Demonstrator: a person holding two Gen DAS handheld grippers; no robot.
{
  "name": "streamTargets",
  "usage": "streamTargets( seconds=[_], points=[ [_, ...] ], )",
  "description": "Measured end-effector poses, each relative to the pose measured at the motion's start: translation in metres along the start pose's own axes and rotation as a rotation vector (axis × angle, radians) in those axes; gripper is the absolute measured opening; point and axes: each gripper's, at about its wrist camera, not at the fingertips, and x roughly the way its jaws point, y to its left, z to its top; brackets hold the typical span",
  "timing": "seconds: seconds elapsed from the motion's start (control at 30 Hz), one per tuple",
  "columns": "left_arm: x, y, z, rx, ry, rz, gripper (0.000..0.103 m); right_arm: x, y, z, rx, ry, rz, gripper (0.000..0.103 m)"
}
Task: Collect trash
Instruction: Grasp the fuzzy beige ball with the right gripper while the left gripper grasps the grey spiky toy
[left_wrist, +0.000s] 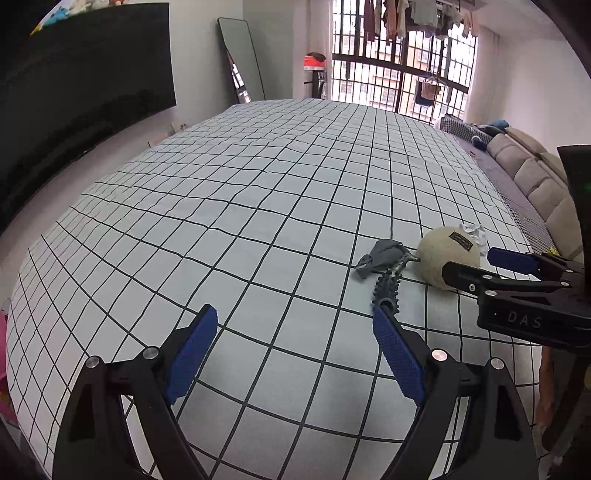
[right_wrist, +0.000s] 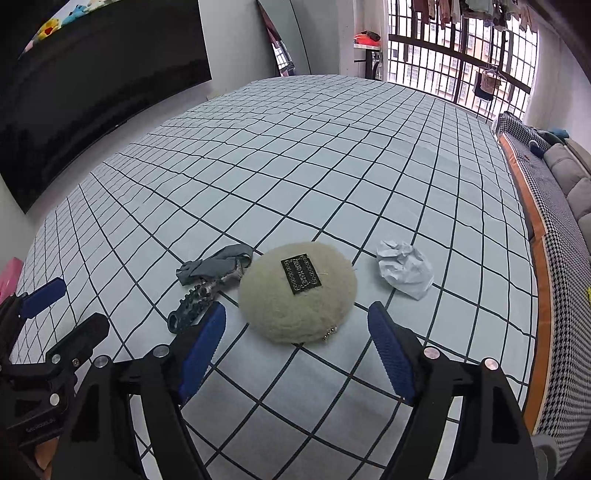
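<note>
A crumpled white paper ball (right_wrist: 405, 272) lies on the checked cloth, right of a round cream fuzzy pouch (right_wrist: 297, 292) with a black label. Left of the pouch lies a grey ribbed tool with grey cloth (right_wrist: 210, 280). My right gripper (right_wrist: 296, 325) is open and empty, just in front of the pouch. In the left wrist view the paper ball (left_wrist: 474, 233) peeks from behind the pouch (left_wrist: 445, 254); the grey tool (left_wrist: 386, 269) lies ahead of my open, empty left gripper (left_wrist: 293, 326). The right gripper (left_wrist: 469, 264) enters from the right there.
The grid-patterned cloth (right_wrist: 295, 166) covers a large flat surface. A dark screen (right_wrist: 92, 81) stands on the left wall, a mirror and barred window at the back, a grey sofa (right_wrist: 569, 184) on the right. The left gripper (right_wrist: 62, 306) shows at the lower left.
</note>
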Motion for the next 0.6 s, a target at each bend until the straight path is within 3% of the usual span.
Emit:
streamTargets(
  seconds=[0.27, 0.33, 0.37, 0.6],
  points=[
    [0.002, -0.003, -0.001, 0.003, 0.018, -0.02, 0.084, 0.021, 0.002, 0.007, 0.0, 0.024, -0.02, 0.075],
    [0.003, -0.003, -0.002, 0.001, 0.021, -0.021, 0.084, 0.021, 0.002, 0.006, 0.001, 0.024, -0.026, 0.071],
    [0.003, -0.003, -0.002, 0.001, 0.022, -0.021, 0.084, 0.021, 0.001, 0.006, -0.003, 0.025, -0.027, 0.064],
    [0.004, -0.006, -0.002, 0.008, 0.023, -0.004, 0.084, 0.002, -0.008, -0.002, 0.034, -0.008, -0.016, 0.06]
  ],
)
